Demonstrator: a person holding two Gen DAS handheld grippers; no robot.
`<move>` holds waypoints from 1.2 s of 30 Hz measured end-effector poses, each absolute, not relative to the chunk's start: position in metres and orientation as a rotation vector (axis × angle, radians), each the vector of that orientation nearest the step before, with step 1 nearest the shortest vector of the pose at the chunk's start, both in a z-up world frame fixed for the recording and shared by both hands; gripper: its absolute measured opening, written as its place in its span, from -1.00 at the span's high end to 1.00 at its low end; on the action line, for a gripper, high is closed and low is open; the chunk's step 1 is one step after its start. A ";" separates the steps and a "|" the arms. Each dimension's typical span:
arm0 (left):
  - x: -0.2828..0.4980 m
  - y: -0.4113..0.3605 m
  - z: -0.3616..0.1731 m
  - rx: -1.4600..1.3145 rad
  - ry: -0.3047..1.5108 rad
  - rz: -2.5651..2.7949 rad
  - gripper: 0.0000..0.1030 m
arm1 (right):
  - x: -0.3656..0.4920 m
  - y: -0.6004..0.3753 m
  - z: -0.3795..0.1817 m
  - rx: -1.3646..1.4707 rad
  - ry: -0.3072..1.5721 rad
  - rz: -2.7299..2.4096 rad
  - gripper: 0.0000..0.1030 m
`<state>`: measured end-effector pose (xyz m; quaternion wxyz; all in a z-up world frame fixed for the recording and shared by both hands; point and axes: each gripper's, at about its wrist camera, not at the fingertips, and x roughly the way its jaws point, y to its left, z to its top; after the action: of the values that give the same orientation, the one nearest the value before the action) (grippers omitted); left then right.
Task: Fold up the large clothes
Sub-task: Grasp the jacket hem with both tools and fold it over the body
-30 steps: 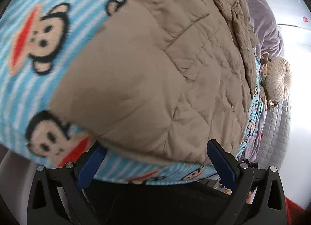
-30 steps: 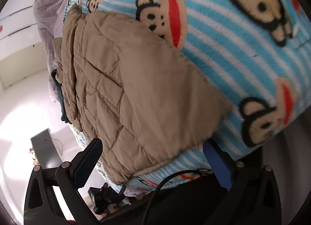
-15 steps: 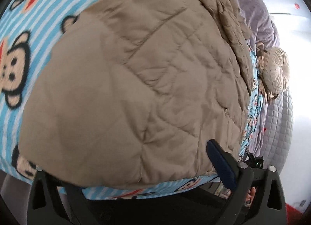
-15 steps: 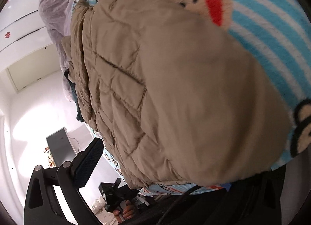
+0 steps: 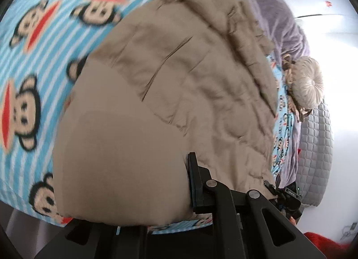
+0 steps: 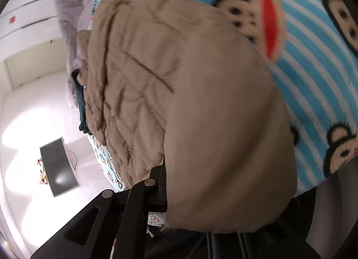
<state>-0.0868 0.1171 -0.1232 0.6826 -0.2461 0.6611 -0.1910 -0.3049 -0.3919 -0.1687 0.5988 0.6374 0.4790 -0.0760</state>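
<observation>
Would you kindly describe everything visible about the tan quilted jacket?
The tan quilted jacket looks like soft, puffy matte fabric with stitched panels and a slit pocket. It lies spread on the monkey-print blanket, its far end bunched. Its near hem is pinched in both the left gripper and the right gripper and bulges towards the cameras.

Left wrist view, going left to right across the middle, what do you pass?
Monkey-print blanket → tan quilted jacket → round tufted cushion → grey quilted cover.

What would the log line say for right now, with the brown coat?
stage: hem gripped | left gripper: shut on tan quilted coat | right gripper: closing on coat | surface: monkey-print blanket
</observation>
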 end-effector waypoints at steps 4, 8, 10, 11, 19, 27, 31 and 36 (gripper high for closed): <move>-0.067 0.108 -0.095 -0.539 1.404 -0.471 0.70 | -0.289 -0.398 -0.147 1.418 1.089 -0.136 0.83; -0.041 0.103 -0.064 -0.548 1.327 -0.513 0.70 | -0.273 -0.406 -0.123 1.373 1.042 -0.104 0.84; -0.025 0.098 -0.045 -0.545 1.279 -0.543 0.70 | -0.261 -0.411 -0.108 1.353 1.006 -0.084 0.84; -0.016 0.094 -0.034 -0.530 1.251 -0.558 0.70 | -0.254 -0.414 -0.098 1.334 0.989 -0.071 0.84; 0.064 0.071 0.021 -0.481 1.100 -0.603 0.70 | -0.172 -0.436 -0.025 1.166 0.885 0.029 0.85; 0.150 0.039 0.027 -0.383 1.090 -0.540 0.70 | -0.077 -0.455 -0.002 1.016 0.914 0.051 0.85; 0.190 0.024 0.011 -0.344 1.115 -0.507 0.70 | -0.032 -0.468 -0.012 1.001 0.953 0.034 0.85; 0.233 0.012 -0.025 -0.314 1.148 -0.447 0.70 | 0.014 -0.486 -0.035 1.001 1.004 0.004 0.85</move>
<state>0.2329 0.0117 -0.0248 0.8047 -0.1468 0.5361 -0.2087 0.0139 -0.4864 -0.0345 0.7591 0.4594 0.4612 0.0020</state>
